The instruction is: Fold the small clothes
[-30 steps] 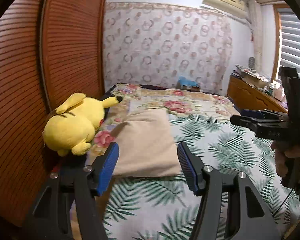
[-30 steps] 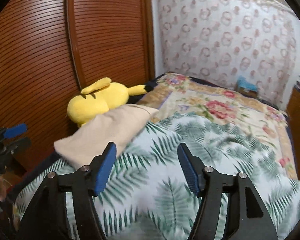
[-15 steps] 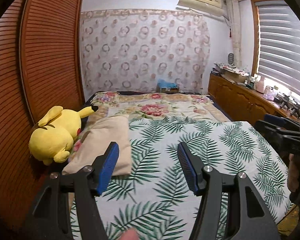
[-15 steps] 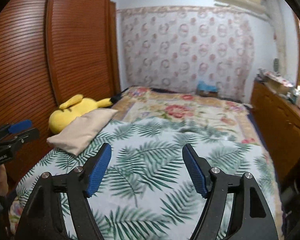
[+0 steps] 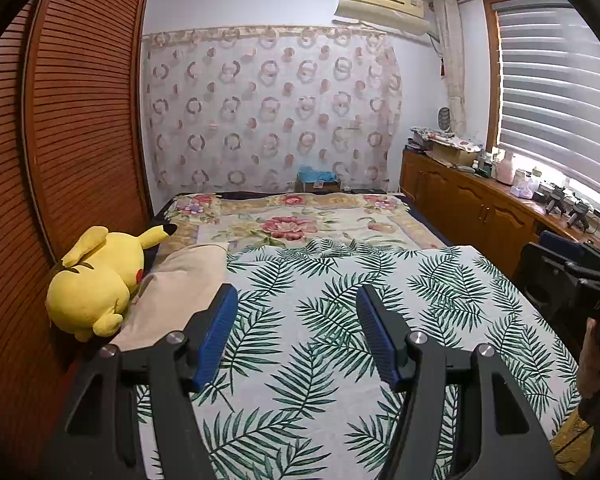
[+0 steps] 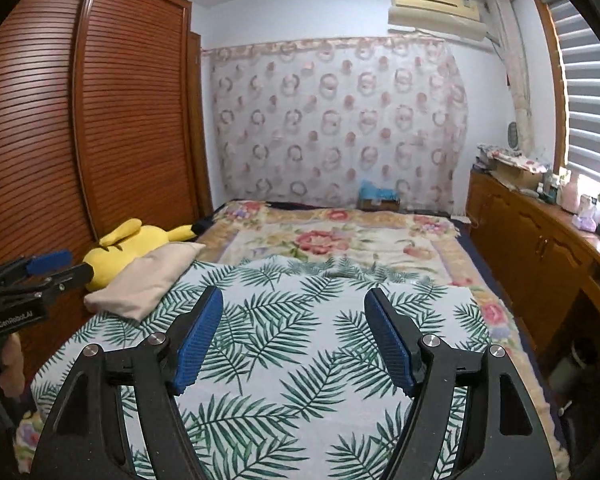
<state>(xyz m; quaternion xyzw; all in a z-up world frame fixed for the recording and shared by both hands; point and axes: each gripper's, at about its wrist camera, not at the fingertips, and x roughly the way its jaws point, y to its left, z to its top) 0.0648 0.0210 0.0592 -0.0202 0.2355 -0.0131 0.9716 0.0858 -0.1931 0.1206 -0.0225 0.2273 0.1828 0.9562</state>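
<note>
A beige folded cloth [image 5: 184, 280] lies flat at the left edge of the bed, on a leaf-print sheet [image 5: 340, 272], touching a yellow plush toy [image 5: 96, 280]. My left gripper [image 5: 296, 292] hovers over the sheet to the right of the cloth, open, with nothing between its blue pads. My right gripper [image 6: 294, 292] hangs above the middle of the leaf-print sheet [image 6: 300, 320], open and empty too. The beige cloth [image 6: 148, 276] is well to its left. Each gripper shows in the other's view: right gripper [image 5: 548, 252] at the right edge, left gripper [image 6: 66, 266] at the left edge.
A brown slatted wardrobe [image 5: 80, 120] runs along the bed's left side. A floral blanket [image 5: 292, 224] covers the far half of the bed. A wooden cabinet [image 5: 472, 208] with clutter on top stands along the right under the window. A hand [image 5: 596, 360] grips the right tool.
Both grippers have drawn back and risen from the bed, so more of the room shows. The beige cloth, earlier close in front of the left fingers, now lies farther off to the left. The right jaws widened slightly.
</note>
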